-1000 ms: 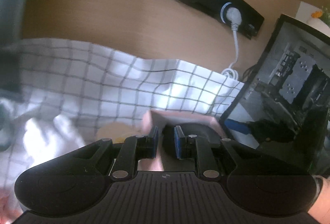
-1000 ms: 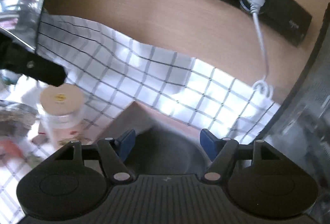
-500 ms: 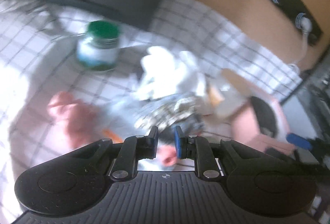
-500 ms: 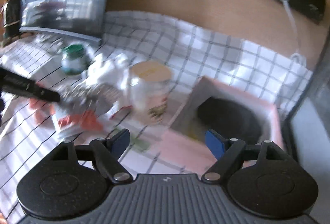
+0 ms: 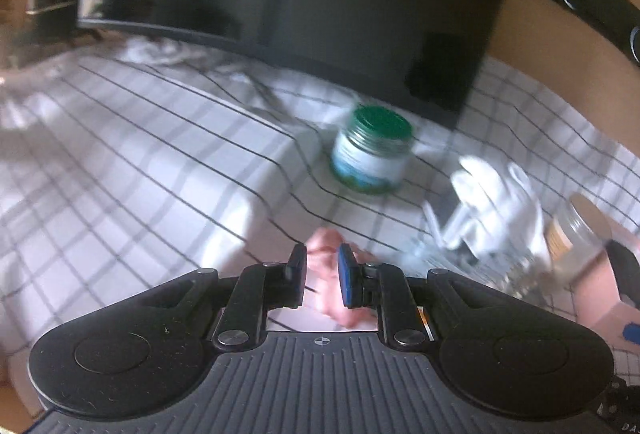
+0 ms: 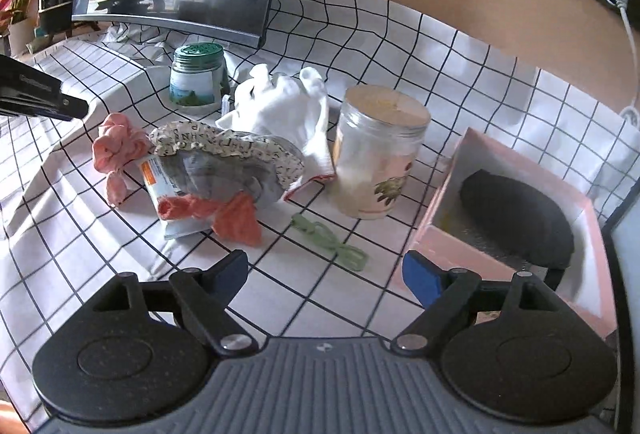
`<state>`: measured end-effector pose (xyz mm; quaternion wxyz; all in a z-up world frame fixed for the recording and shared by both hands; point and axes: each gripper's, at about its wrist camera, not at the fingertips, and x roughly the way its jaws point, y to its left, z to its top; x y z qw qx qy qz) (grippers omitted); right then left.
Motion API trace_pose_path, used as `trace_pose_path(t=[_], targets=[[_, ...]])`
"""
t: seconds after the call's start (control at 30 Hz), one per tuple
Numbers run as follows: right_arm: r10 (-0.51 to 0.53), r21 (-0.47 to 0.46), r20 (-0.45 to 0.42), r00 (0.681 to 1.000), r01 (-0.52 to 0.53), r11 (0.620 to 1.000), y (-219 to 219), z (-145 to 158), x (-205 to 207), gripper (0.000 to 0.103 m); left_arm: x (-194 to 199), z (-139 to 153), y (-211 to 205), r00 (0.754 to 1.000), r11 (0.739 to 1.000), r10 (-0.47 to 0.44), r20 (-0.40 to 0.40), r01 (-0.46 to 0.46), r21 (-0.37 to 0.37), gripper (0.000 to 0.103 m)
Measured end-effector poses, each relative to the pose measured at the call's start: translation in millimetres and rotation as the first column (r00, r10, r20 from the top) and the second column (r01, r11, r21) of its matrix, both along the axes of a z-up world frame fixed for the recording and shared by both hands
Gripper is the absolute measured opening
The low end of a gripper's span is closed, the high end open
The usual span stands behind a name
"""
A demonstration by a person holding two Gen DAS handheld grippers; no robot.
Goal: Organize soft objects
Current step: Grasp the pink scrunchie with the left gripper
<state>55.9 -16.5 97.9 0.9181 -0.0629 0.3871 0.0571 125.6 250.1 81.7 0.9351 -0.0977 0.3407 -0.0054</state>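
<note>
Between left claw (image 5: pixel 322 274) fingers, pink cloth (image 5: pixel 332 286), nearly together, right claw (image 6: pixel 325 274) apart

The left wrist view looks low and close across the checked tablecloth (image 5: pixel 160 162), the right wrist view higher, both sharing the green-lidded jar (image 5: pixel 372 154) (image 6: pixel 198 78)

Checked tablecloth (image 6: pixel 400 34) carries green-lidded jar (image 6: pixel 196 78), clear jar (image 6: pixel 380 150), pink box (image 6: pixel 452 238), cloth heap (image 6: pixel 240 162), green tie (image 6: pixel 328 238).

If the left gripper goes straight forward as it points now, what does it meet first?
Most likely the pink scrunchie, right between the nearly shut fingers of the left gripper; depth is blurred, so contact is unclear.
</note>
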Motion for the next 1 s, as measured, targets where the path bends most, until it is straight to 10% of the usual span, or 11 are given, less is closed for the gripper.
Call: trace_pose_path(t=[0.27, 0.57, 0.77, 1.0], targets=[[0.062, -0.006, -0.036, 0.997, -0.063, 0.998, 13, -9, -2, 0.086, -8, 8, -11, 0.972, 0.965, -0.236, 0.017, 0.237, -0.114, 0.019], [0.054, -0.006, -0.062, 0.997, -0.055, 0.998, 10, -13, -9, 0.086, 7, -14, 21, 0.993, 0.980, 0.071, -0.092, -0.087, -0.178, 0.019], [0.039, -0.018, -0.067, 0.997, -0.040, 0.999, 4, -14, -13, 0.086, 30, -21, 2, 0.990, 0.977, -0.110, -0.092, 0.091, -0.191, 0.020], [0.012, -0.026, -0.075, 0.997, -0.014, 1.000, -4, -16, -17, 0.086, 45, -37, -35, 0.990, 0.990, -0.081, -0.119, 0.094, 0.109, 0.024]])
